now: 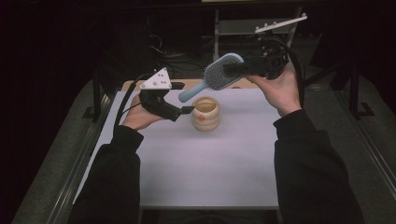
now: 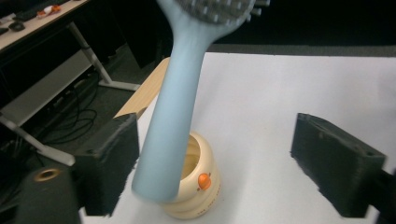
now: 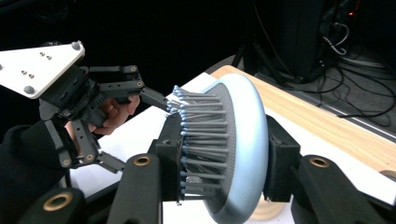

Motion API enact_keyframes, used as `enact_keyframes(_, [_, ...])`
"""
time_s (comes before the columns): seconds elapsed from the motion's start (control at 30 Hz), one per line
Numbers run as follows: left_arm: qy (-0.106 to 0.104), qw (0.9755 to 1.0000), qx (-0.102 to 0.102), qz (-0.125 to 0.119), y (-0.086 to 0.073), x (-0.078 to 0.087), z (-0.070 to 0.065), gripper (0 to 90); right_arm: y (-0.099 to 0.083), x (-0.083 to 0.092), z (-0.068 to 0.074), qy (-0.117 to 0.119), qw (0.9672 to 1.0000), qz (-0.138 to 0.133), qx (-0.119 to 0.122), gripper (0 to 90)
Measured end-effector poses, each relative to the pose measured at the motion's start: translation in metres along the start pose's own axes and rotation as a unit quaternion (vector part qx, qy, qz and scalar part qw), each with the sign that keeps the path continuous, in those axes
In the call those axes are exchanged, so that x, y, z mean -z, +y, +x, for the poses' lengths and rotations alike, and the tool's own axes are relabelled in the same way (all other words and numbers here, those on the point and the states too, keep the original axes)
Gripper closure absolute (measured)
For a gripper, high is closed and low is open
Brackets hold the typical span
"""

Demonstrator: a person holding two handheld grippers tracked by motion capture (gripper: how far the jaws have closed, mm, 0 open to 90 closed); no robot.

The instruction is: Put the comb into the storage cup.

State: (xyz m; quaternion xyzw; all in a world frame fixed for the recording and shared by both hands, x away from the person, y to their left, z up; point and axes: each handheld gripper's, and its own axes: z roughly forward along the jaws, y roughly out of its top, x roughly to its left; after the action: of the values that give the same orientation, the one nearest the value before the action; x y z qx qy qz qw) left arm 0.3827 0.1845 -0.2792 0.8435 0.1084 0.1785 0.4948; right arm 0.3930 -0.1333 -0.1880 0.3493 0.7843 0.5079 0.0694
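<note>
Pale blue plastic paddle hairbrush [image 1: 219,74]: light, rigid, smooth handle slippery. Right tool [image 3: 224,154] clamps bristled head; left tool [image 2: 233,163] gapes, holds nothing.

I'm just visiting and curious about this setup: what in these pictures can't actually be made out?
- Inside of the cream ribbed cup with an orange mark: in the left gripper view the handle of the pale blue plastic hairbrush covers its opening.
- Brush head: cut off by the top edge in the left gripper view.
- Brush handle: hidden behind the head in the right gripper view.
- Room behind the white table: too dark in the high view.
</note>
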Motion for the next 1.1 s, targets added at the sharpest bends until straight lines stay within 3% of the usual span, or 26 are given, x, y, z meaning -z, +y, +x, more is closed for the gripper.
enact_keyframes(0.1, [-0.001,0.9997,0.024,-0.008,-0.004,0.003,0.004,0.0,0.004,0.004,-0.002,-0.009,1.0,-0.001,0.0,57.3])
enact_keyframes(0.2, [-0.003,0.9988,0.045,-0.021,-0.011,0.009,0.008,0.0,0.008,0.007,-0.004,-0.015,0.9999,-0.004,0.001,57.3])
enact_keyframes(0.5, [0.019,0.9974,0.065,-0.027,-0.034,0.028,0.015,0.0,0.016,0.016,-0.011,-0.039,0.9992,-0.009,0.001,57.3])
enact_keyframes(1.1, [0.063,0.9907,0.106,-0.058,-0.082,0.068,0.021,0.0,0.025,0.019,-0.025,-0.081,0.9967,0.004,-0.003,57.2])
